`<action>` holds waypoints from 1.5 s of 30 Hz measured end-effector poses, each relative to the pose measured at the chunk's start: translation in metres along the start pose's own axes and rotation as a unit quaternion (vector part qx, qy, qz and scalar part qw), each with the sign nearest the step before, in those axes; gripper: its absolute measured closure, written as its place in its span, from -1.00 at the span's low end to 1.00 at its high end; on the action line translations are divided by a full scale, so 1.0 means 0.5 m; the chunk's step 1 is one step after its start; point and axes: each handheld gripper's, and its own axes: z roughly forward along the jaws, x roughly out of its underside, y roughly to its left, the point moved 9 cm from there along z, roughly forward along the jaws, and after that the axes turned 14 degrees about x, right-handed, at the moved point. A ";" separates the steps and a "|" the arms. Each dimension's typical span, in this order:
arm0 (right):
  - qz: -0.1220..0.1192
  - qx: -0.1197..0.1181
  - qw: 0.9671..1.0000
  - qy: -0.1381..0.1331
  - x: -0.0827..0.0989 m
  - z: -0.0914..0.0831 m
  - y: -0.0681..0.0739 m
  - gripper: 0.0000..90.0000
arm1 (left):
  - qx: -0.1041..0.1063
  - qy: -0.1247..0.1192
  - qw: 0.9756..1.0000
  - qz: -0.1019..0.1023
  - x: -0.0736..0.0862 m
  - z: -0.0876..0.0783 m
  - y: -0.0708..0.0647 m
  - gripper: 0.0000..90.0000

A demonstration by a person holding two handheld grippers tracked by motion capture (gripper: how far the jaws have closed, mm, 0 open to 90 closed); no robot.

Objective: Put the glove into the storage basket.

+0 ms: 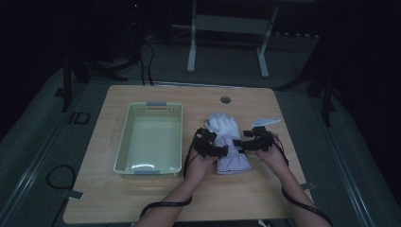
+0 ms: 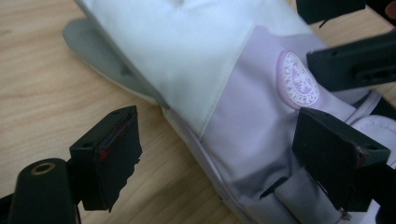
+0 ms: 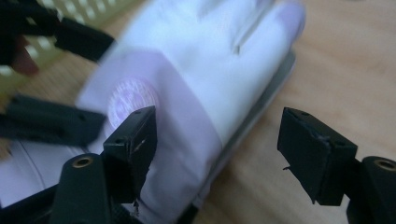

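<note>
Left gripper (image 1: 222,150) and right gripper (image 1: 239,144), jaws parted and gripping nothing, straddle opposite edges of the white-and-lilac ski glove (image 1: 228,144) lying mid-frame right of the cream basket (image 1: 124,142); a shallow bite could catch only loose fabric and slip.

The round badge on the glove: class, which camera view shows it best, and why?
The left gripper view: the round badge on the glove is close and sharp. The right gripper view shows it blurred; the high view shows the glove too small.
</note>
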 end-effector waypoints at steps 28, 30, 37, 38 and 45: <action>0.040 -0.022 0.998 0.048 0.033 0.002 0.023 0.81 | 0.124 0.027 0.991 -0.050 0.006 0.015 -0.023 0.54; 0.040 -0.020 0.998 0.042 0.027 -0.006 0.023 0.82 | 0.123 0.026 0.991 -0.043 0.000 0.010 -0.029 0.56; 0.035 -0.007 0.999 0.018 -0.005 -0.049 0.023 0.83 | 0.117 0.017 0.993 -0.010 -0.036 -0.026 -0.058 0.59; 0.035 -0.006 0.999 0.013 -0.011 -0.056 0.024 0.83 | 0.117 0.016 0.993 -0.006 -0.042 -0.033 -0.062 0.58; 0.029 -0.005 0.999 -0.016 -0.053 -0.100 0.033 0.83 | 0.118 0.010 0.993 0.017 -0.079 -0.084 -0.077 0.59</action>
